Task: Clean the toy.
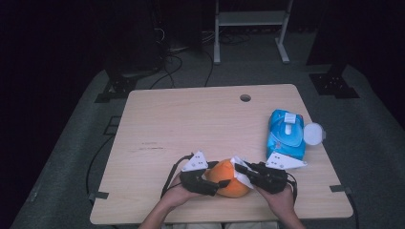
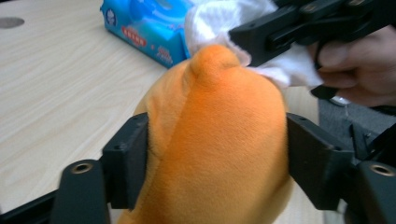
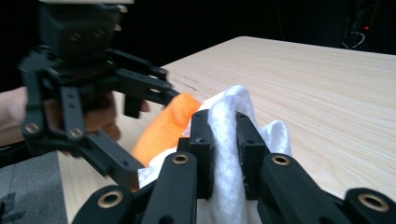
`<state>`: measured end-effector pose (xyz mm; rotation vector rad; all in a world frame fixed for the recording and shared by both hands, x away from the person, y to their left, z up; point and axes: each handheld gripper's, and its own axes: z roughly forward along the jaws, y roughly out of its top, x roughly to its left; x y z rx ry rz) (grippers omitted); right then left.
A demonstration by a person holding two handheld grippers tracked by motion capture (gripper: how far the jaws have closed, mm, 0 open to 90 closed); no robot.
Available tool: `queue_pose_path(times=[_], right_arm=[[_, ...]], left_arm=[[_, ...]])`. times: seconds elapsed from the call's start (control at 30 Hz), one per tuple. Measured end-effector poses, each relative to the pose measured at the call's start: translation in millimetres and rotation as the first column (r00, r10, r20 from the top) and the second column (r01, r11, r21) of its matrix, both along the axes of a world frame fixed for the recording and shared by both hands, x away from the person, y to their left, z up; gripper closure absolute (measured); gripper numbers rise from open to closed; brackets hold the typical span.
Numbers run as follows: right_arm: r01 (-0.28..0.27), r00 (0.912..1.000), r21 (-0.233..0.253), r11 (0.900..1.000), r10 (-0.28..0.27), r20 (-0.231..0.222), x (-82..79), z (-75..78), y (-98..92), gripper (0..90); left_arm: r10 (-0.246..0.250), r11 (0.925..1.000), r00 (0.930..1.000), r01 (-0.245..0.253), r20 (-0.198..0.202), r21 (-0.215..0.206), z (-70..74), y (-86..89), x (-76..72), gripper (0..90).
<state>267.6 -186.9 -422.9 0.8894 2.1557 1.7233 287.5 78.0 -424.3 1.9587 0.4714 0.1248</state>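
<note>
An orange plush toy (image 1: 228, 179) lies near the table's front edge. My left gripper (image 1: 214, 187) is shut on the orange plush toy (image 2: 219, 140), one jaw pressing each side. My right gripper (image 1: 240, 168) is shut on a white wet wipe (image 3: 225, 154), which bunches up between the jaws. The wet wipe (image 2: 243, 42) rests against the top of the toy (image 3: 166, 126). In the right gripper view the left gripper (image 3: 135, 135) holds the toy from the left.
A blue pack of wet wipes (image 1: 285, 133) lies on the right side of the table (image 1: 191, 124), with its round white lid (image 1: 314, 133) open beside it. A cable hole (image 1: 245, 98) sits near the far edge. A white frame (image 1: 250, 28) stands on the floor beyond.
</note>
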Motion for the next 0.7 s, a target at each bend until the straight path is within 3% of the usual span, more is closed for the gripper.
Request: queue_pose_path(times=[0.1, 0.23, 0.33, 0.4, 0.47, 0.53, 0.57, 0.7], right_arm=[[0.014, 0.9997, -0.012, 1.000, -0.014, 0.021, -4.7, 5.5, 1.2, 79.7], [-0.031, 0.9983, 0.035, 0.999, 0.029, 0.051, -15.3, 13.7, 9.2, 79.7], [-0.019, 0.9995, 0.024, 1.000, 0.019, 0.027, -10.4, 7.6, 6.9, 79.8], [-0.004, 0.9999, 0.010, 1.000, 0.004, 0.012, -6.4, 2.1, 3.9, 79.8], [0.013, 0.9998, 0.030, 0.999, -0.013, -0.017, -2.1, -2.2, -1.5, 79.7], [0.015, 0.9998, 0.034, 0.999, -0.015, -0.014, -2.2, 0.5, -3.1, 79.7], [0.008, 0.9999, 0.046, 0.999, -0.008, -0.008, -4.5, 2.9, -2.4, 79.7], [-0.068, 0.9955, 0.020, 0.998, 0.066, 0.068, -19.2, 14.5, 14.2, 79.7]], left_arm=[[0.003, 0.9999, 0.9996, -0.004, 0.028, 0.012, 9.2, 2.6, -2.9, 31.3], [0.017, 0.9997, 0.9992, -0.018, 0.036, 0.019, 13.3, 1.2, -6.4, 30.9], [0.026, 0.9996, 0.9989, -0.026, 0.038, 0.011, 9.3, 2.0, -3.9, 24.6], [0.026, 0.9997, 0.9991, -0.026, 0.032, 0.000, 8.2, 3.9, -0.9, 18.8], [0.036, 0.9993, 0.9994, -0.036, -0.005, -0.012, 4.8, 9.4, 4.5, 14.8], [0.035, 0.9994, 0.9990, -0.036, -0.028, -0.004, -0.1, 11.8, 7.4, 12.1], [0.021, 0.9998, 0.9988, -0.021, -0.043, 0.002, -2.3, 12.7, 8.5, 13.3], [-0.002, 0.9999, 0.9997, 0.002, -0.023, -0.012, 1.0, 8.9, 4.7, 31.2]])
